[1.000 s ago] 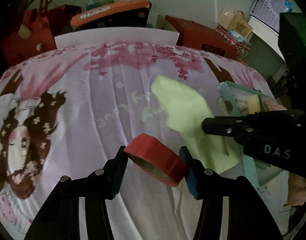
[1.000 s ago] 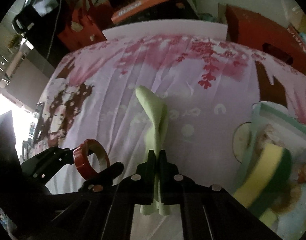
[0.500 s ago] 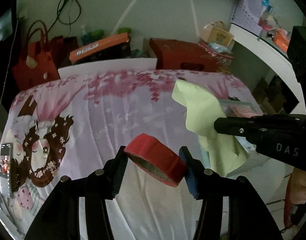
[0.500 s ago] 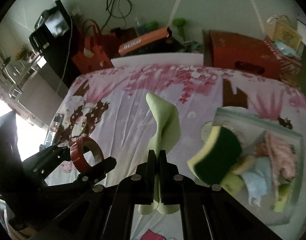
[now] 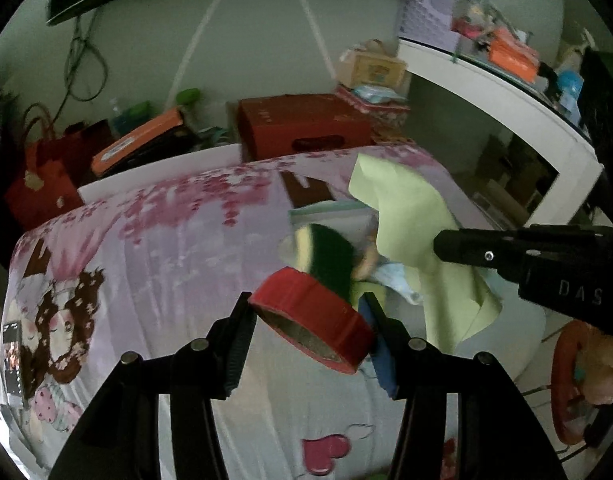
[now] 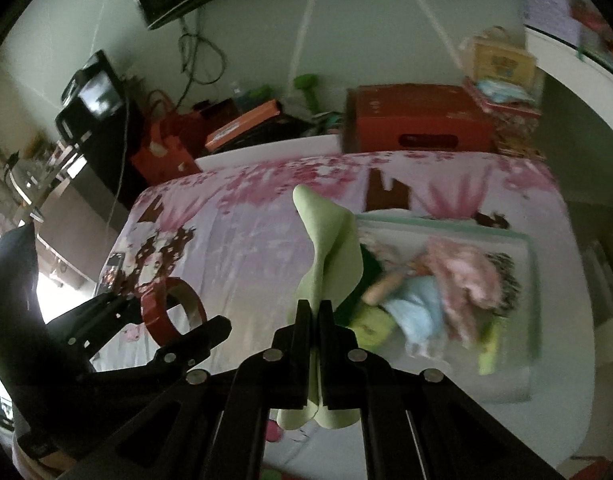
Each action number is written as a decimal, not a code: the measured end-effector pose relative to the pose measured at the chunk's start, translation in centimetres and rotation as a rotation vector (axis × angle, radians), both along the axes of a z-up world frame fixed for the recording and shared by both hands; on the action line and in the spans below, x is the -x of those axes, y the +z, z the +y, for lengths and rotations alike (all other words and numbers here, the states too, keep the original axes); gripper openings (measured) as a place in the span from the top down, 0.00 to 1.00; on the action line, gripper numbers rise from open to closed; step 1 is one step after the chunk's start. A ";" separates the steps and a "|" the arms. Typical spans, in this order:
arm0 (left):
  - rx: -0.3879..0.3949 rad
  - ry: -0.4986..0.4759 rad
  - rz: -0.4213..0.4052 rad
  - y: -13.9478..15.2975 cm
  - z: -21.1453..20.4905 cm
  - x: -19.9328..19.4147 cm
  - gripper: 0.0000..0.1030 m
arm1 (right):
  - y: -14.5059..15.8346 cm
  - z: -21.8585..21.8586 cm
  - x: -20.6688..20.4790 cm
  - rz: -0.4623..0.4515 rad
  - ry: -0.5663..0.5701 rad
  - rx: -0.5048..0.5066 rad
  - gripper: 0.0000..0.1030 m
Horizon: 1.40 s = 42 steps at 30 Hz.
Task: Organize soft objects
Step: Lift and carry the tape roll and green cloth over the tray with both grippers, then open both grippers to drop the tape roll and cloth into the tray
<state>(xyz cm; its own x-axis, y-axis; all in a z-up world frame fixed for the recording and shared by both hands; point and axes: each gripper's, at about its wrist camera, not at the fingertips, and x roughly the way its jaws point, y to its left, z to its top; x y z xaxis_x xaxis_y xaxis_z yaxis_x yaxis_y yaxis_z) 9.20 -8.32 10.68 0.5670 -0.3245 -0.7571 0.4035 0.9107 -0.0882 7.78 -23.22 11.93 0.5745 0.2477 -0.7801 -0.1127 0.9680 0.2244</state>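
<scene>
Pink printed bedsheet (image 5: 178, 240), two claws hovering over it in a dim room.

Going left to right: a red bag (image 5: 38, 184) is leaning by the wall, an orange box (image 5: 138, 140) and a red carton (image 5: 302, 128) are sitting behind the bed, a white desk (image 5: 506, 96) is curving off right. The left gripper (image 5: 306, 320) is clamping a red tape roll (image 5: 310, 324); the right gripper (image 6: 315, 312) is pinching a pale green cloth (image 6: 330, 248) above the tray (image 6: 534, 280) of soft things.

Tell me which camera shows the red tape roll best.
The left wrist view: the red tape roll fills the centre, clamped between the left gripper fingers. The right wrist view shows it small at the left edge.
</scene>
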 end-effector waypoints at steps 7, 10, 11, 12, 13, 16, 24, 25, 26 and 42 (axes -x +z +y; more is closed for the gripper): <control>-0.040 -0.074 0.013 -0.8 -5.5 0.5 0.47 | -1.6 -6.3 1.0 0.033 -0.090 -0.005 0.96; -0.058 -0.104 0.028 -1.7 -7.9 0.3 0.47 | -2.9 -8.4 0.8 0.056 -0.119 -0.007 0.96; -0.066 -0.114 0.034 -2.2 -8.7 0.2 0.47 | -3.4 -9.1 0.6 0.066 -0.126 -0.009 0.96; -0.074 -0.121 0.041 -2.6 -9.3 -0.1 0.47 | -3.7 -9.5 0.5 0.072 -0.130 -0.009 0.96; -0.081 -0.126 0.048 -3.0 -9.8 -0.3 0.47 | -4.3 -9.9 0.3 0.080 -0.137 -0.009 0.96; -0.097 -0.135 0.070 -4.4 -11.1 -0.8 0.47 | -5.7 -11.0 -0.5 0.102 -0.152 -0.010 0.96; -0.139 -0.133 0.132 -8.2 -12.9 -3.2 0.47 | -9.9 -12.4 -2.8 0.169 -0.167 -0.010 0.96; -0.144 -0.133 0.136 -8.5 -13.1 -3.4 0.47 | -10.5 -12.5 -3.1 0.179 -0.168 -0.011 0.96; -0.150 -0.133 0.139 -8.9 -13.2 -3.6 0.47 | -11.0 -12.5 -3.3 0.187 -0.169 -0.011 0.96; -0.155 -0.132 0.193 -10.6 -13.2 -4.7 0.26 | -12.6 -12.2 -4.2 0.240 -0.189 0.020 0.93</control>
